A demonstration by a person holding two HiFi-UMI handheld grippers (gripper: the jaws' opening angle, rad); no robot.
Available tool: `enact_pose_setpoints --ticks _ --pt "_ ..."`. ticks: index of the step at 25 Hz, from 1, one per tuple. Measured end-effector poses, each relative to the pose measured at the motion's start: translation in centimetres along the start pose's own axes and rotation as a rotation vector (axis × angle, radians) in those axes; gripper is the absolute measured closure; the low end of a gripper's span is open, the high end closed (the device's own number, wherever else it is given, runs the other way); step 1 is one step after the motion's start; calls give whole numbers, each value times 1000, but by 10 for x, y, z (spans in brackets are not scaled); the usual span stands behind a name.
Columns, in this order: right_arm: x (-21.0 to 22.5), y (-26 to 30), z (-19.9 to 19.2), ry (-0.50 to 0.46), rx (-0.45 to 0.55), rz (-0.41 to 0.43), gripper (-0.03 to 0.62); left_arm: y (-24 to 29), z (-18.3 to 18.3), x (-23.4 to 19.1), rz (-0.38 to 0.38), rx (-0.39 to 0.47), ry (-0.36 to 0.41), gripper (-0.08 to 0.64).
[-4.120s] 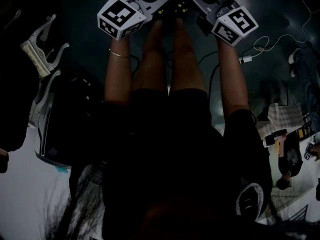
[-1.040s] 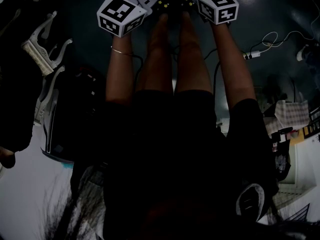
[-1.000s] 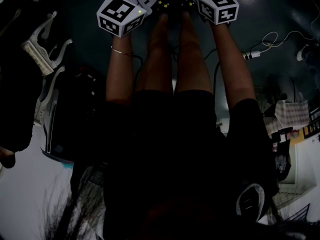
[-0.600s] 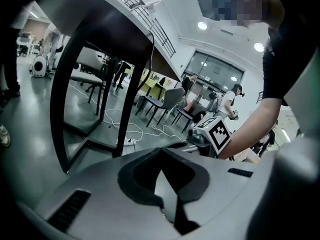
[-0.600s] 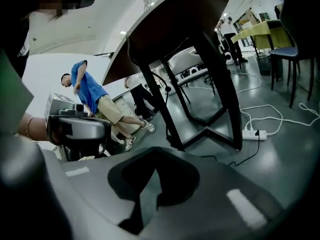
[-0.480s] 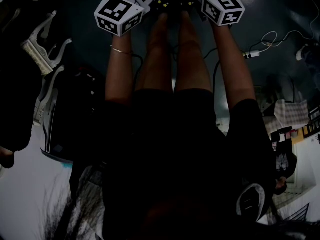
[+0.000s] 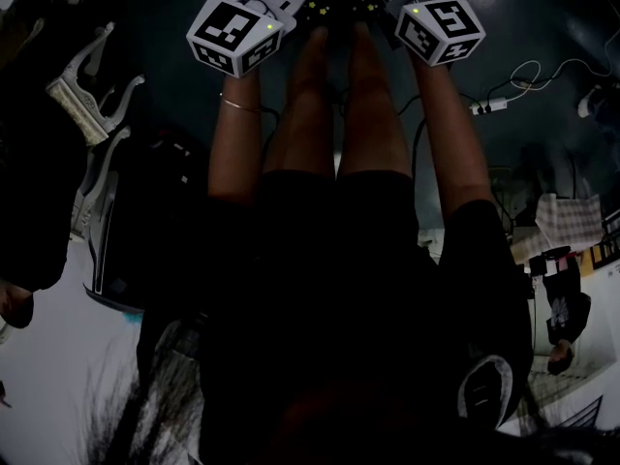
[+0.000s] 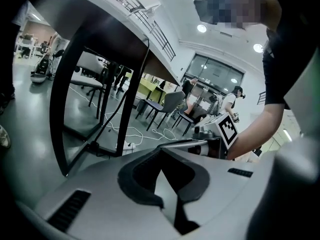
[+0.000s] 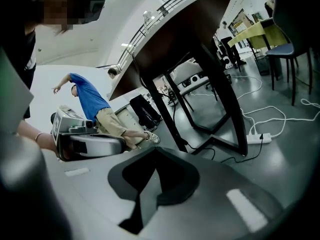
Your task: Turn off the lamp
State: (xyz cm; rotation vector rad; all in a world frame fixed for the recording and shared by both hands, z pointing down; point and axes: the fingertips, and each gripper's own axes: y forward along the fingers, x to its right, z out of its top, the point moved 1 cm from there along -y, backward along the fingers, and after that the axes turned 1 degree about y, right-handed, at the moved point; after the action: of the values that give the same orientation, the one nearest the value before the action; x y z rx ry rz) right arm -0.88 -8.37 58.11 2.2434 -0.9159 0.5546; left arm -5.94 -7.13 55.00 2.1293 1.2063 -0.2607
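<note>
Evidently the right hand-held gripper [image 9: 155, 154] is fully closed with nothing between its jaws. Compared with a second ago, its black-and-white marker cube [image 7: 441, 29] sits a little further right in the head view. The left hand-held gripper [image 8: 160, 156] has hardly shifted and is likewise closed and empty. Both are held out past the person's bare legs [image 7: 334, 114], and their cameras look under a dark-topped bench [image 9: 185, 34] on black legs towards a white power strip [image 9: 261, 138] lying on the grey floor [image 9: 300, 134]. No lamp shows in any view, so its place cannot be told. The head view is dim throughout. Closed, empty jaws would suit pushing a switch, but whether the lamp is already off cannot be judged from here.
</note>
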Motion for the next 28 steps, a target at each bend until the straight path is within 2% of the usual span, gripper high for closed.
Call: enact_pose_setpoints --ticks 9,15,19,22,26,28 --pt "-4 -10 15 0 -4 2 591 7 23 4 -16 18 27 554" --pt "-24 -21 39 -12 15 21 591 2 49 14 -12 41 39 554" --pt "-38 -33 50 -25 22 27 591 -1 57 27 -33 27 54 554" --pt "-47 -45 60 -29 43 29 591 -4 60 40 -62 -3 86 554" --pt "-66 -56 72 -46 61 35 591 -16 66 55 -92 -39 175 554" --pt "-76 -59 79 -51 72 42 591 -22 71 61 -114 -46 187 554"
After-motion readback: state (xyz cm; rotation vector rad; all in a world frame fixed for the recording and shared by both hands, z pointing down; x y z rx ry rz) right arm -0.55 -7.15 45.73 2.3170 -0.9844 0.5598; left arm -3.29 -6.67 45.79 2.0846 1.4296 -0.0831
